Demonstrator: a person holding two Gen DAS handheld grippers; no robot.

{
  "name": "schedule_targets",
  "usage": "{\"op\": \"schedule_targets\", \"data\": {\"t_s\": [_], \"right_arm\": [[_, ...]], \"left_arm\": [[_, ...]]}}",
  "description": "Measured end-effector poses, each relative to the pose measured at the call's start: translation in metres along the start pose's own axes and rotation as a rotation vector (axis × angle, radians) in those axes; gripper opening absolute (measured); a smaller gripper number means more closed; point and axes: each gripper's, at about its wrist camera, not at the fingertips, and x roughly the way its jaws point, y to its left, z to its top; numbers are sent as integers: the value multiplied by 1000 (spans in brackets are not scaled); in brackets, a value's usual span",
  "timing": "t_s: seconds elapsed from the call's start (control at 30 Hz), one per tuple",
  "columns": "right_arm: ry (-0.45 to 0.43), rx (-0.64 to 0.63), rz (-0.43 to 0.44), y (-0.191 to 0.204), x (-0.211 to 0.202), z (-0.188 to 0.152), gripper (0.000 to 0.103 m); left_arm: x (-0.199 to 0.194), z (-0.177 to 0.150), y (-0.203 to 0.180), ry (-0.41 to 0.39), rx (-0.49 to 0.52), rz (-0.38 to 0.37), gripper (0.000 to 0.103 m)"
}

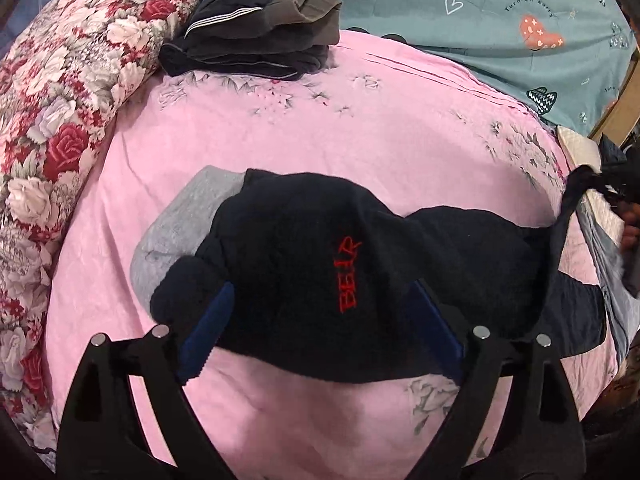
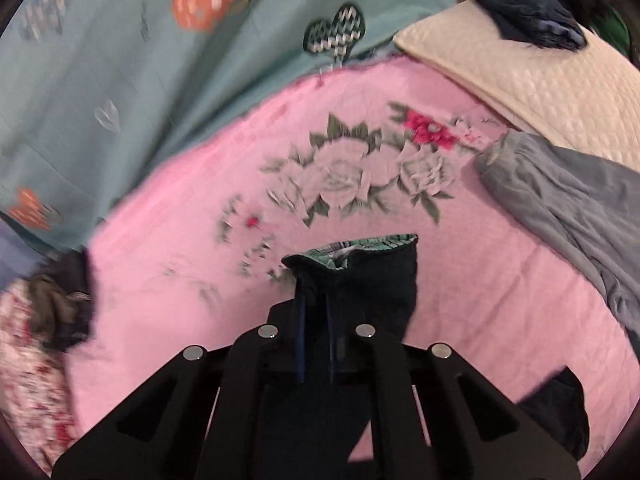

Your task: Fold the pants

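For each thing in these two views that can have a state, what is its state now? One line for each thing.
Dark pants: half folded on the pink sheet, one end lifted.
Left gripper: jaws wide open, the pants between them, not pressed.
Right gripper: jaws shut on the pants' waistband.
Stack of dark clothes: folded, piled.
Grey garment: unfolded, lying loose.

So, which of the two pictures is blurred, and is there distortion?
Left wrist view: sharp; the red BEAR lettering on the dark pants reads clearly. Right wrist view: motion-smeared, mostly at the floral quilt on the left. Both views: fisheye bending, dark corners, and the pink bedspread bulges round.
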Motion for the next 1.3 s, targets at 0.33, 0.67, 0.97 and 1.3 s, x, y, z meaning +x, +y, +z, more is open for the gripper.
{"op": "schedule_targets", "data": {"t_s": [0.33,0.67,0.97,1.3], "right_arm": [[-81,277,109,-147,-139,-77,8],[69,454,-46,-215,-118,-142,50],[28,21,-157,-161,-111,-85,50],[92,-125,-17,-156,-100,-66,6]], "left_arm": [[4,12,-19,11,66,-16,93],[11,14,-45,52,149,-17,94],[8,11,-49,59,150,-4,94],[-5,8,-45,31,133,30,94]]}}
